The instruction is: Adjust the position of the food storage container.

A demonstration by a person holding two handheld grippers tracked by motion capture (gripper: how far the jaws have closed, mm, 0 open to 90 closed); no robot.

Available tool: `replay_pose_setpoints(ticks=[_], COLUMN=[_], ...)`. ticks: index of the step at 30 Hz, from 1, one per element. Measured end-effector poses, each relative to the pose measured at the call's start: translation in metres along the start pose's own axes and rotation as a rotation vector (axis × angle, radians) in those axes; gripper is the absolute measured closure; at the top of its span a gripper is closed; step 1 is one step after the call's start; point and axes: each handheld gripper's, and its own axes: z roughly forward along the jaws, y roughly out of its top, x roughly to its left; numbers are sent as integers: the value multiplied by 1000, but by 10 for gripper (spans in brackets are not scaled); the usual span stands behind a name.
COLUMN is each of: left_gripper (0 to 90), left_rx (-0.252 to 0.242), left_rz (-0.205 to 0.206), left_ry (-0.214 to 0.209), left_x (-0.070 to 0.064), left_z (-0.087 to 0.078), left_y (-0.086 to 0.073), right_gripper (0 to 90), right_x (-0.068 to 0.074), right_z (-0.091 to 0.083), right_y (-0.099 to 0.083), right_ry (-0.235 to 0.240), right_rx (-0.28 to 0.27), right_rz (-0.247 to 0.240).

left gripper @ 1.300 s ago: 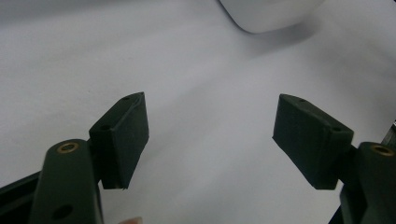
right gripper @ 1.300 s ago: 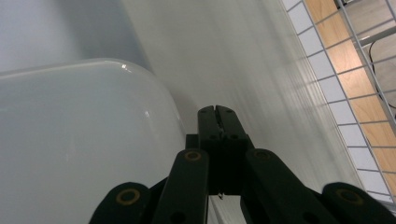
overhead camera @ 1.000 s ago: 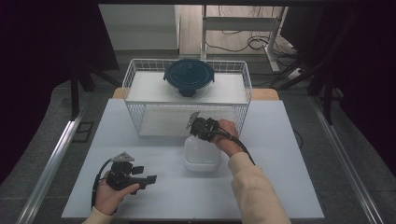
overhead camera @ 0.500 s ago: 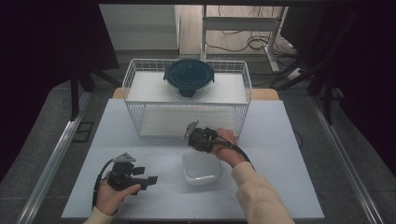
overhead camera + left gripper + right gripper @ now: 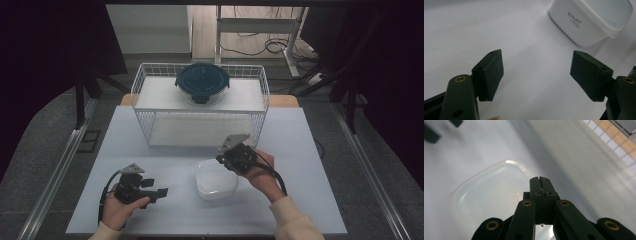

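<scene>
Dark curtains and a grey floor ring your workspace, and the white tabletop [image 5: 165, 210] is mostly bare. Up at 12 o'clock sits a white wire basket [image 5: 142, 90], with a round clear container under a dark teal clip-on lid [image 5: 202, 82] resting on its upper shelf.

Your thing of interest is the white square plastic container with the frosted lid [image 5: 215, 180]. It sits flat on the table a bit below centre, in front of the basket and well apart from it. In the left gripper view you can read the small print on its side wall [image 5: 579, 27].

Your right gripper [image 5: 231, 159] hangs over the container's 1 o'clock corner, tilted down toward the lid. Its jaws are pressed fully together with nothing between them; the right gripper view has the tips [image 5: 540, 181] above the frosted lid [image 5: 494, 192], and I can't tell whether they touch it.

Your left gripper [image 5: 161, 192] sits low at 7 o'clock, pointing toward 3 o'clock at the container and near it, not touching. Its jaws are spread wide and hold nothing, just bare table between the pads [image 5: 489, 72].
</scene>
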Motion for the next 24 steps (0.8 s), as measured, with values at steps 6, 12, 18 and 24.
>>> replay_pose_setpoints(ticks=[6,12,18,24], left_gripper=[260,260,260,260], left_rx=[1,1,-3,-4], left_rz=[-5,-10,-9,-12], left_ry=[3,6,7,7], left_x=[0,0,0,1], left_z=[0,1,0,-1], left_y=[0,0,0,0], right_gripper=[892,893,893,893], right_x=[26,47,49,30], right_z=[-27,-22,-13,-8], right_y=[-45,-82,-87,-83], right_ry=[20,66,52,-5], right_rx=[-3,38,80,84], right_rz=[91,157,150,188])
